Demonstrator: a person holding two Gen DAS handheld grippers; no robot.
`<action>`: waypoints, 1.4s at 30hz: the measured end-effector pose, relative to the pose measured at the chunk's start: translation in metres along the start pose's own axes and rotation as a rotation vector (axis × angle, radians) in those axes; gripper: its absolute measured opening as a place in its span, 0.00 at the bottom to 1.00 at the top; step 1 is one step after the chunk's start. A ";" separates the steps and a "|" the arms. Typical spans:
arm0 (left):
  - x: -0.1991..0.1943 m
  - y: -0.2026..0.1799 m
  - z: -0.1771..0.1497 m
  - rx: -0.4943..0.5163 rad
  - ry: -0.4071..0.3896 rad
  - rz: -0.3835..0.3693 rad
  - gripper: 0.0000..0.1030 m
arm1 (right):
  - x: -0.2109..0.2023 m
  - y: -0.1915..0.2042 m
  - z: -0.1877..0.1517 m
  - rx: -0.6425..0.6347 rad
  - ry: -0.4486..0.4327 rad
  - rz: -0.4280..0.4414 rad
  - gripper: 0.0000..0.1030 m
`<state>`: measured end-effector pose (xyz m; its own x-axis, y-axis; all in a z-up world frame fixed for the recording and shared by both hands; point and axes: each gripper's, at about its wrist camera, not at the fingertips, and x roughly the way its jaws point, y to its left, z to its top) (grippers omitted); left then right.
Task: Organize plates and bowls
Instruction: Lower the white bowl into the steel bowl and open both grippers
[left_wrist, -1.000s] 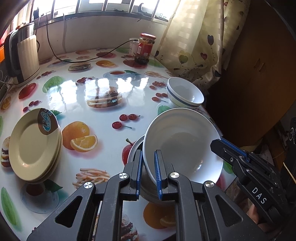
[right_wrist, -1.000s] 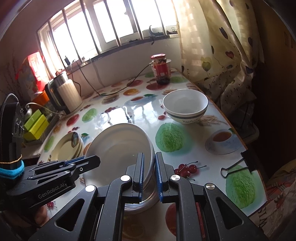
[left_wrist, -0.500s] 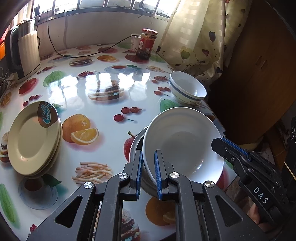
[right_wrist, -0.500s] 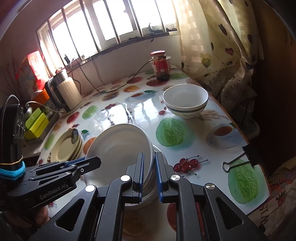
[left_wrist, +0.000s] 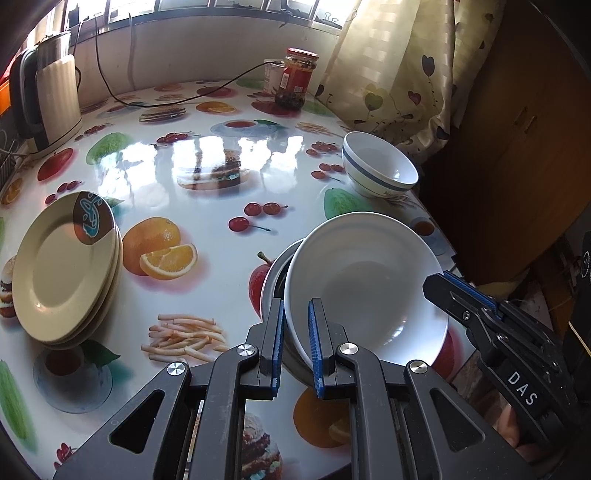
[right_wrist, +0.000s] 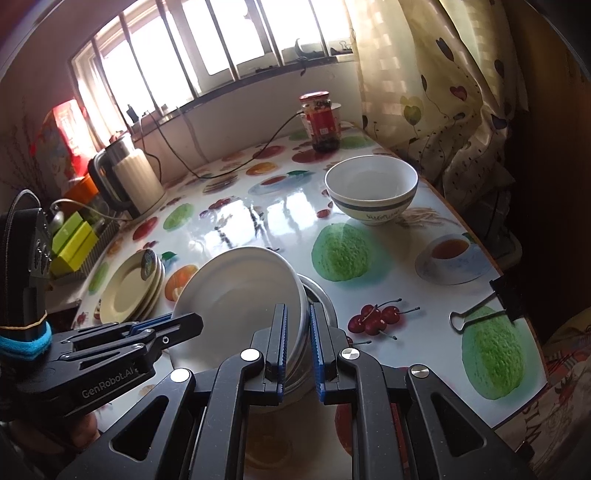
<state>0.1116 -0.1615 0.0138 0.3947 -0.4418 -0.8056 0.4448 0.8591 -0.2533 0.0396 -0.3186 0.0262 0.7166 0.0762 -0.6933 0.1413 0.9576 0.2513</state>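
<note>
A white deep plate (left_wrist: 369, 280) hangs tilted over a grey metal bowl (left_wrist: 272, 275) near the table's front right edge. My left gripper (left_wrist: 296, 317) is shut on the plate's left rim. My right gripper (right_wrist: 297, 317) is shut on the opposite rim of the same plate (right_wrist: 236, 295), with the metal bowl (right_wrist: 327, 301) just beyond its outer finger. Each gripper shows in the other's view: the right gripper (left_wrist: 454, 282) and the left gripper (right_wrist: 184, 325). A stack of cream plates (left_wrist: 66, 266) lies at the left. A blue-banded bowl (left_wrist: 380, 166) stands at the far right.
A red-lidded jar (left_wrist: 297, 79) and a cable are at the back, and a kettle (left_wrist: 51, 99) stands back left. A black binder clip (right_wrist: 491, 306) lies by the table's right edge (right_wrist: 480, 243). Curtain and a dark cupboard are beyond that edge.
Both grippers keep their hold on the white plate, which stays put over the metal bowl. Only the left wrist view has tipped slightly.
</note>
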 end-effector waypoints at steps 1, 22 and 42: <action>0.000 0.000 0.000 0.000 0.001 0.001 0.13 | 0.000 0.000 0.001 -0.001 -0.001 0.000 0.12; 0.004 0.000 0.001 0.003 0.006 0.005 0.13 | 0.010 -0.004 -0.003 0.006 0.015 -0.003 0.12; 0.005 0.000 0.003 0.004 0.005 0.001 0.14 | 0.013 -0.004 -0.003 0.014 0.022 -0.003 0.13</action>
<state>0.1160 -0.1645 0.0114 0.3912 -0.4394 -0.8086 0.4477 0.8586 -0.2499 0.0463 -0.3207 0.0139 0.7010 0.0799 -0.7087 0.1530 0.9537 0.2589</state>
